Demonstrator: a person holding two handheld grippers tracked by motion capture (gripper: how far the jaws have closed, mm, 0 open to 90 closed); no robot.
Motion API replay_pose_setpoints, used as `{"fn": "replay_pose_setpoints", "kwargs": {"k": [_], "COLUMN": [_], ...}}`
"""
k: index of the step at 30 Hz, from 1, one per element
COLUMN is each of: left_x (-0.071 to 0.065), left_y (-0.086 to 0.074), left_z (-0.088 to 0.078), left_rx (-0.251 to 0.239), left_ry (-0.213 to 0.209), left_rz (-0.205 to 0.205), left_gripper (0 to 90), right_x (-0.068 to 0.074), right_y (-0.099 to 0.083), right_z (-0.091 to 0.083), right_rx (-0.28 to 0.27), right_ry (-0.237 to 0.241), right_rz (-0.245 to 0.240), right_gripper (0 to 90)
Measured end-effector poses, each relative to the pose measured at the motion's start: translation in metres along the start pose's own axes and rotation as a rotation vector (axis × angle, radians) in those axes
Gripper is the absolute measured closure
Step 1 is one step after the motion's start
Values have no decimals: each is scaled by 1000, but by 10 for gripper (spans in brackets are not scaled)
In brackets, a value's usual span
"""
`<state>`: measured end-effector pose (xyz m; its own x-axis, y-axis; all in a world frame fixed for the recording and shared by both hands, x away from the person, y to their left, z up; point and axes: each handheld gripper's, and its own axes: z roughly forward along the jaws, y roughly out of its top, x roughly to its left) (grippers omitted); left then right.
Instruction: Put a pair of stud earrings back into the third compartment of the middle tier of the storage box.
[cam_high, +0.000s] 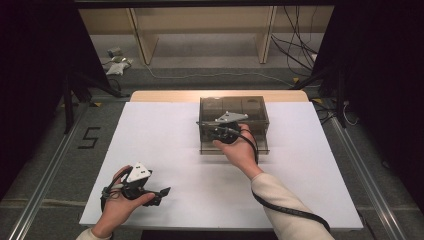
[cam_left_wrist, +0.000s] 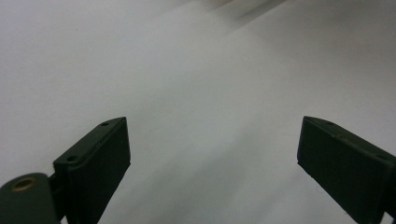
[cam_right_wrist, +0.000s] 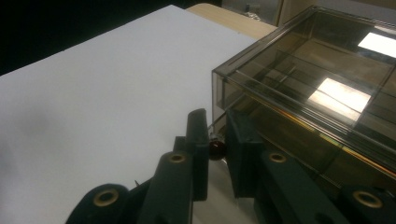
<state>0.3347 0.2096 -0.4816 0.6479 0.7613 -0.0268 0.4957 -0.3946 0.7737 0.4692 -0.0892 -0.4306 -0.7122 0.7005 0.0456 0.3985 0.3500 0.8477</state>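
Smoky plastic box (cam_high: 233, 125) on white sheet (cam_high: 165, 150) | right gripper (cam_right_wrist: 216, 140) pinching its knob (cam_right_wrist: 217, 148) | left gripper (cam_left_wrist: 212, 154) gaping, apart

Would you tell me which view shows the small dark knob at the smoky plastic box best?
The right gripper view: the knob sits large between the right gripper's nearly closed jaws, beside the box. In the high view, the hand hides it. The left gripper view looks elsewhere.

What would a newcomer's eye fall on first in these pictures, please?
Most striking is the smoky transparent box at the far middle of the white table, with divided compartments inside. The right gripper is at its front, fingers shut on a small dark knob. The left gripper rests open at the near left corner.
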Motion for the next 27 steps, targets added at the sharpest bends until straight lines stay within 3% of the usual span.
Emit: {"fn": "replay_pose_setpoints", "kwargs": {"k": [27], "left_x": [1], "left_y": [0], "left_z": [0], "left_rx": [0], "left_ry": [4], "left_rz": [3], "left_gripper": [96], "right_x": [-22], "right_y": [-21], "right_z": [-25], "right_rx": [-6], "right_ry": [-41], "right_rz": [22], "right_gripper": [807]}}
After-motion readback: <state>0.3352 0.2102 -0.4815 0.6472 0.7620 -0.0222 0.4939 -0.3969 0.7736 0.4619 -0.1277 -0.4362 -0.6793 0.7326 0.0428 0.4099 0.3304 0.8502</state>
